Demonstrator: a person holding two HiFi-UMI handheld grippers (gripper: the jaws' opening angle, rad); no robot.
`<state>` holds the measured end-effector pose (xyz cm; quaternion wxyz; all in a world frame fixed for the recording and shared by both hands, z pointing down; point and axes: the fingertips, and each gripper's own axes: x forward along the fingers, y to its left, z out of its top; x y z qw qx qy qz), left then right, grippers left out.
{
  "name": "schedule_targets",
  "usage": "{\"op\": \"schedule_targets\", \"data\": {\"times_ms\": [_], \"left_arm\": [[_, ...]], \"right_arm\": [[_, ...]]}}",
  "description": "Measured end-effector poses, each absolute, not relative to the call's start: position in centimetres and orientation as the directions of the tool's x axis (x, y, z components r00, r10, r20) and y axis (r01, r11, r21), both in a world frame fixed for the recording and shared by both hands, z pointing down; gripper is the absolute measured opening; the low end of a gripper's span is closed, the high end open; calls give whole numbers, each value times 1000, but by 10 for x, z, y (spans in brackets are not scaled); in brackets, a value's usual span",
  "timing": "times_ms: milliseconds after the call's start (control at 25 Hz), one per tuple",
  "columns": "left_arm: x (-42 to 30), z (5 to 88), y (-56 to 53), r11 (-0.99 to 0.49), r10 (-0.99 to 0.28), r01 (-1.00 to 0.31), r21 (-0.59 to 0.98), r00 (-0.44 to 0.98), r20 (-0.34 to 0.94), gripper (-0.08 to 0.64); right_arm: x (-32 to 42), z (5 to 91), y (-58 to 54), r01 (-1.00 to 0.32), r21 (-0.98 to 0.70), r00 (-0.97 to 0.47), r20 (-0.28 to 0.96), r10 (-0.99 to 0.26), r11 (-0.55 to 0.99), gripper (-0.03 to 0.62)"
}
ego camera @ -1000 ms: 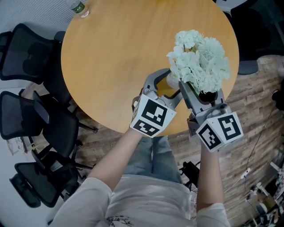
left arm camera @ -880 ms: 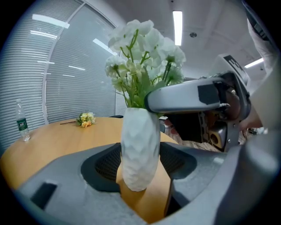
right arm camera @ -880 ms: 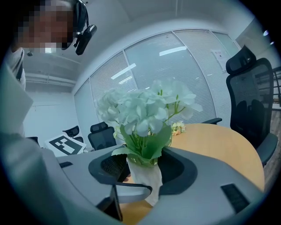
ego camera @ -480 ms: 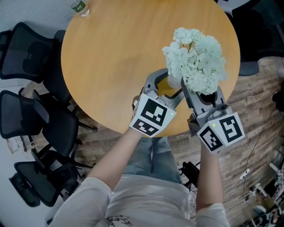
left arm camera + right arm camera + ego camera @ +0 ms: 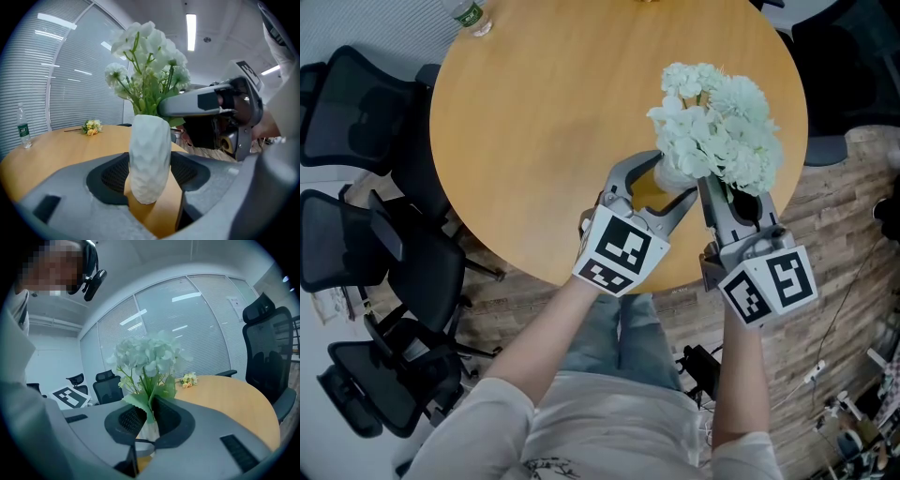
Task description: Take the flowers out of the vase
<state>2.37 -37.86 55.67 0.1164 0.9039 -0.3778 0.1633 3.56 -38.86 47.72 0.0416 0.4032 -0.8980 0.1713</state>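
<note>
**Both Grippers Set as White Blooms Wait to Leave the Vase**

A water bottle (image 5: 469, 16) stands at the far left edge of the round wooden table (image 5: 544, 112), with black office chairs (image 5: 356, 122) on the floor to its left; a small bouquet (image 5: 92, 126) lies on the far part of the tabletop, well apart from the work. On the table's near-right part, the left gripper (image 5: 659, 185) has its jaws clamped on both sides of the upright white vase (image 5: 149, 150). The flowers (image 5: 717, 131) sit in the vase, their white heads spreading above its mouth. At the right, the right gripper (image 5: 149, 414) has its jaws drawn nearly together, pinching the green stems (image 5: 151, 399) and a leaf (image 5: 138, 401) just above the vase's mouth.

The likely trouble is a partial catch: the stems fan out, so a pull could leave some behind or tear the pinched leaf. If the stems bind in the neck and the left clamp slips on the faceted wall, the vase could rise or tip with the bunch.

A second ago the right jaws stood wide on either side of the stems; they have just been closing and now grip them. The flower heads have swayed slightly, while the vase and both hands keep their places.
</note>
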Motion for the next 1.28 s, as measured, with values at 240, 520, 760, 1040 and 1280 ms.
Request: {"op": "schedule_targets", "data": {"times_ms": [240, 520, 760, 1040, 1280], "left_arm": [[22, 559, -374, -687, -646, -723, 80, 657, 389, 287], [25, 563, -373, -685, -645, -725, 76, 651, 400, 287], [29, 564, -372, -692, -638, -719, 69, 653, 408, 287], [37, 565, -378, -694, -633, -717, 67, 652, 418, 287], [41, 558, -379, -696, -633, -714, 67, 655, 412, 287]], "right_arm": [[42, 470, -388, -748, -273, -660, 204, -723, 605, 32], [52, 456, -389, -757, -266, -648, 187, -738, 597, 32], [59, 441, -387, -759, -267, -643, 164, -748, 594, 31], [72, 423, -394, -763, -264, -636, 141, -759, 590, 32], [79, 400, -397, -768, -253, -629, 122, -768, 589, 31]]}}
